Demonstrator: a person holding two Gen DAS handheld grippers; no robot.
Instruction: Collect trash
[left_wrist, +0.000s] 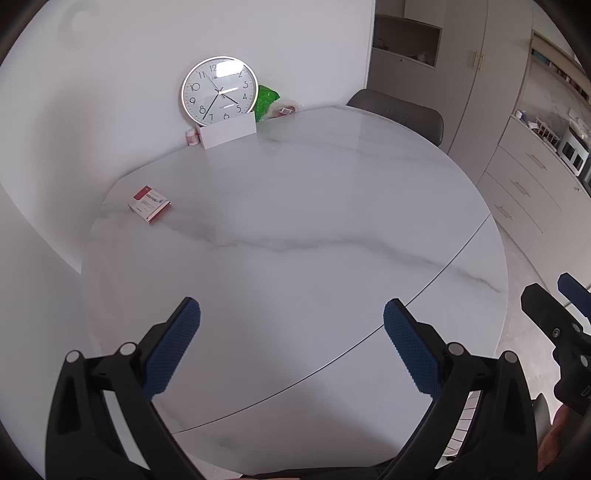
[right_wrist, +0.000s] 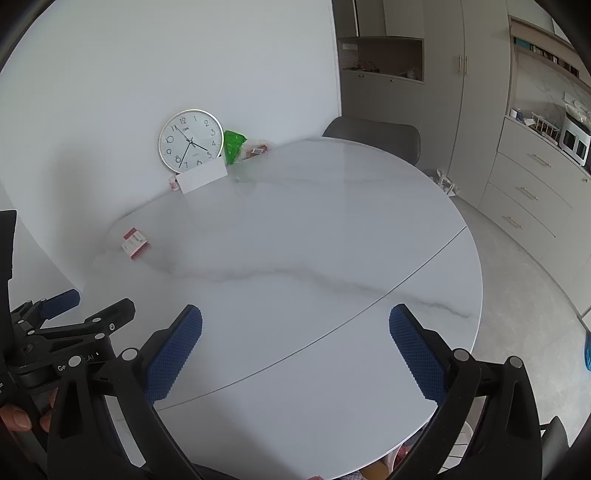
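Hovering over one table (left_wrist: 295, 221): two wide-spread empty grippers, left gripper (left_wrist: 291, 314), right gripper (right_wrist: 295, 319); one red-white box (left_wrist: 150, 204).

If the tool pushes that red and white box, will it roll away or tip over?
Probably neither. The red and white box lies flat on the marble table, so it should slide, not roll. It looks like thin cardboard, likely light, and might crush if squeezed hard. The glossy tabletop may let it skid.
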